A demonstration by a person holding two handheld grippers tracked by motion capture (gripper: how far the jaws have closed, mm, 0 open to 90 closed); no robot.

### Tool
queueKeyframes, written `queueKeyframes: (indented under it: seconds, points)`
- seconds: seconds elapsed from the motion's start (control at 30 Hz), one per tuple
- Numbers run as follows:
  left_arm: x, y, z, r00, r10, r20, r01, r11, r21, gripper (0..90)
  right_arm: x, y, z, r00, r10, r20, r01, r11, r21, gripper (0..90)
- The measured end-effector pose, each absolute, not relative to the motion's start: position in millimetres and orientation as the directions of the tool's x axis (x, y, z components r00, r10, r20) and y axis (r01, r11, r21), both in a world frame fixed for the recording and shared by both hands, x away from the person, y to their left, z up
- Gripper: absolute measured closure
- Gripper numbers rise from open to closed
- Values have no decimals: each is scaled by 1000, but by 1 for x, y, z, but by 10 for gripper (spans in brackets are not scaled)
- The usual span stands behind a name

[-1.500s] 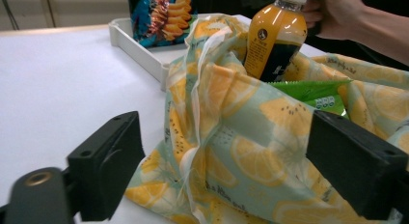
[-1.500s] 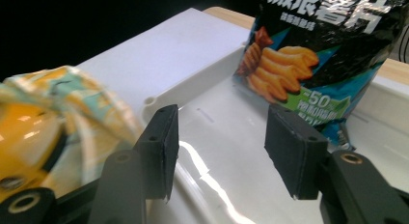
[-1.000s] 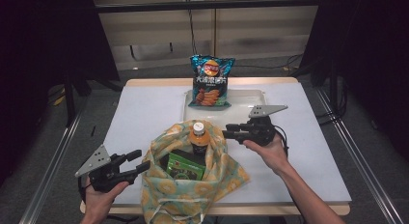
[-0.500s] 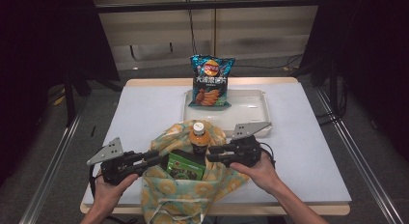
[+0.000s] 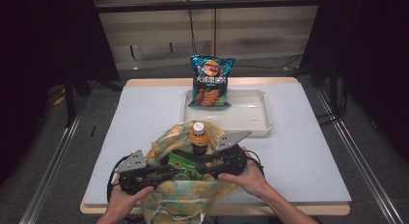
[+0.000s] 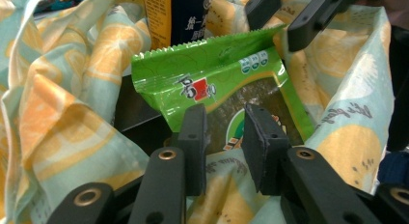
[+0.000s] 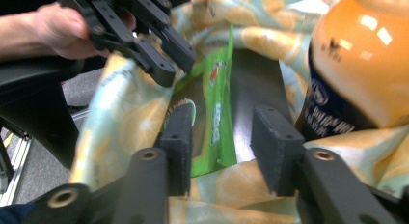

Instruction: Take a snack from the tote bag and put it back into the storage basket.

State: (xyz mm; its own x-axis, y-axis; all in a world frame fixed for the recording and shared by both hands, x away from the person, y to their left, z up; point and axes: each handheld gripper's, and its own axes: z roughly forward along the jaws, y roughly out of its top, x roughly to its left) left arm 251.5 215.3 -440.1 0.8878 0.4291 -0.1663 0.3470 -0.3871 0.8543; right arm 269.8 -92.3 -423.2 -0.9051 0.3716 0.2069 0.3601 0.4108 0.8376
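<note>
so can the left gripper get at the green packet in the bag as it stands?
Probably yes. The left gripper sits at the mouth of the cloth bag, jaws apart, with the green packet standing just ahead and nothing between. Its jaws have just been opening. The right gripper crowds the far side.

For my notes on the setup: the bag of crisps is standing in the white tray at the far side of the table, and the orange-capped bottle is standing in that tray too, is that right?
Not quite: the orange-capped bottle stands in the lemon-print cloth bag at the near edge, as the high view shows. The bag of crisps is indeed in the white tray.
</note>
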Motion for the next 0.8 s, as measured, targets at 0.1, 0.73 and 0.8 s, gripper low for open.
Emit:
queueKeyframes:
  seconds: [0.1, 0.73, 0.8]
  points:
    - [251, 215, -443, 884, 433, -176, 361, -393, 846, 692, 271, -91, -429, -899, 376, 222, 378, 416, 827, 557]
    - [251, 211, -448, 888, 426, -172, 363, -421, 831, 652, 265, -79, -444, -885, 354, 302, 441, 427, 789, 631]
    - [251, 211, -448, 888, 426, -172, 363, -421, 831, 651, 267, -77, -445, -876, 357, 324, 459, 414, 786, 669]
